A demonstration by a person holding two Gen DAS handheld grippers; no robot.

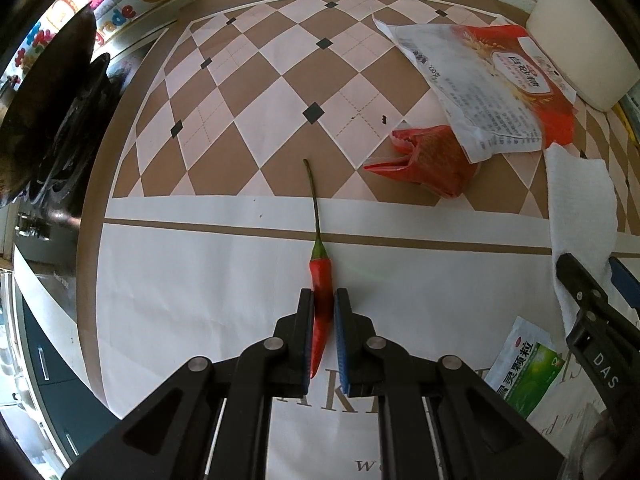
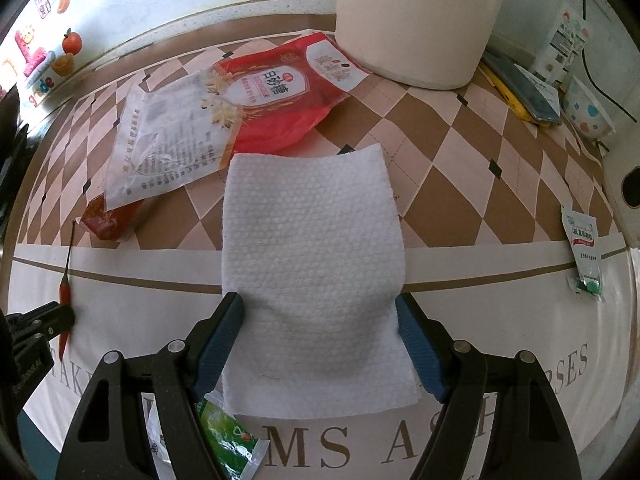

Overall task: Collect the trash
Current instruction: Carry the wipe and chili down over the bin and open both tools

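My left gripper [image 1: 324, 296] is shut on a red chili pepper [image 1: 320, 272], pinching its body while the long green stem points away over the patterned table mat [image 1: 200, 280]. The right wrist view shows that gripper [image 2: 60, 316] and the chili [image 2: 65, 290] at the far left. My right gripper [image 2: 318, 304] stands wide around a white paper towel [image 2: 312, 240]. Both blue pads touch the sheet's side edges, and it bows up slightly between them. In the left wrist view the right gripper [image 1: 588, 272] and the towel [image 1: 580, 200] are at the right edge.
A red-and-white sugar bag [image 2: 224, 108] lies beyond the towel on a crumpled red wrapper [image 2: 108, 220]. A green sachet [image 2: 228, 436] lies under my right gripper, another sachet [image 2: 582, 244] far right. A white bin [image 2: 420, 20] stands behind, a dotted bowl [image 2: 586, 112] right, a dark stove [image 1: 52, 112] left.
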